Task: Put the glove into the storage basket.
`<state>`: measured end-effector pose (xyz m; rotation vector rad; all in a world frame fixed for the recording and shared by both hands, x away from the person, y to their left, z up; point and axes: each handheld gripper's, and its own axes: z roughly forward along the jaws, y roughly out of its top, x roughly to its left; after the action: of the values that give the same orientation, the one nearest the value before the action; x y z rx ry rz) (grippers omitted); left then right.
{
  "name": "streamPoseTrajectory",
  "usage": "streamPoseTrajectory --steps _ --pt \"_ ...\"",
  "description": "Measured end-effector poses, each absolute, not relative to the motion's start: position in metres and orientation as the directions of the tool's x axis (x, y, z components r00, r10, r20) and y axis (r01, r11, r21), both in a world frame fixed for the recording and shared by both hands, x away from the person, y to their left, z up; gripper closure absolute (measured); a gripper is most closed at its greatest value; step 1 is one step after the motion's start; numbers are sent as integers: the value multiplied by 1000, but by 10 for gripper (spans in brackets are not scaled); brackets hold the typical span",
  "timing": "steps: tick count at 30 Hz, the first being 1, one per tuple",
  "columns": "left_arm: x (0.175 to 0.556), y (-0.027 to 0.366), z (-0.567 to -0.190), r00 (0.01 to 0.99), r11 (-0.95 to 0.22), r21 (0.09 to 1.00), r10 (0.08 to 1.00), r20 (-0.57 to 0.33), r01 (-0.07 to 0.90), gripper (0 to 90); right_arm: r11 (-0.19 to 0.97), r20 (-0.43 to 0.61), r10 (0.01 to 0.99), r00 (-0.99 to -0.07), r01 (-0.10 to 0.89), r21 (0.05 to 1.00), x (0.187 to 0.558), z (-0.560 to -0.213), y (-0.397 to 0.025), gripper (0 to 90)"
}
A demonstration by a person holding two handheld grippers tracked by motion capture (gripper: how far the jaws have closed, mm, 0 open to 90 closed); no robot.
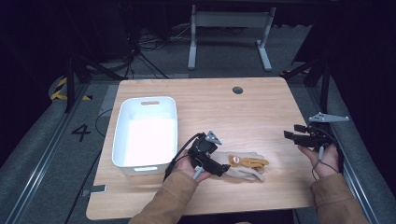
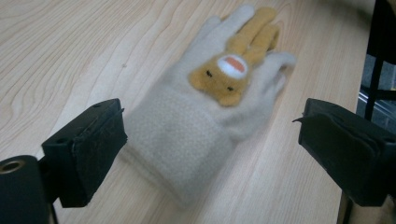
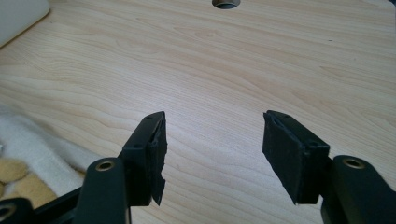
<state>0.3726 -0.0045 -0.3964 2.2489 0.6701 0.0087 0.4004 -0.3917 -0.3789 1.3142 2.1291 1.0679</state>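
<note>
Near the front edge of the wooden table (image 1: 243,107), at about six o'clock from its centre, a cream fleece glove (image 2: 196,121) with a tan plush animal sewn on its back lay flat, cuff pointing toward the person's left and fingers toward three o'clock. The left gripper (image 2: 210,140) hung just over the cuff with its jaws spread wide, one on each side of the fabric and holding nothing. In the high view the same left gripper (image 1: 215,169) sat at the cuff end of the glove (image 1: 245,167).

Out at three o'clock, well apart from the glove, the right gripper (image 1: 288,136) was also wide open and empty, its jaws aimed across bare wood; in its own view the right gripper (image 3: 212,154) had a strip of fleece at eight o'clock.

A white bin (image 1: 122,140) stood at nine o'clock from the glove, just beside the left hand.

To do the pick well, the left jaws would probably need to come lower so both pads bracket the doubled cuff, then close on a good fold of fleece rather than skimming the top layer. Soft fabric likely sags, so lifting clear before swinging toward the bin seemed wise.
</note>
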Motion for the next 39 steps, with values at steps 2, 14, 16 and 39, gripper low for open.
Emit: streamPoseTrajectory --steps 2,14,16,39 --pt "374 -6 -398 868 -562 690 452 -206 457 49 259 45 883 -468 563 785 399 -379 -393 400" --pt "379 -15 -407 922 -548 755 330 -201 360 0 250 53 884 -464 566 786 390 -381 -401 397" --pt "381 -17 -410 928 -554 758 319 -191 346 0 250 53 883 -465 566 786 389 -381 -401 396" --pt "399 -39 -452 956 -717 639 266 -119 279 0 257 55 882 -468 576 776 383 -385 -403 387"
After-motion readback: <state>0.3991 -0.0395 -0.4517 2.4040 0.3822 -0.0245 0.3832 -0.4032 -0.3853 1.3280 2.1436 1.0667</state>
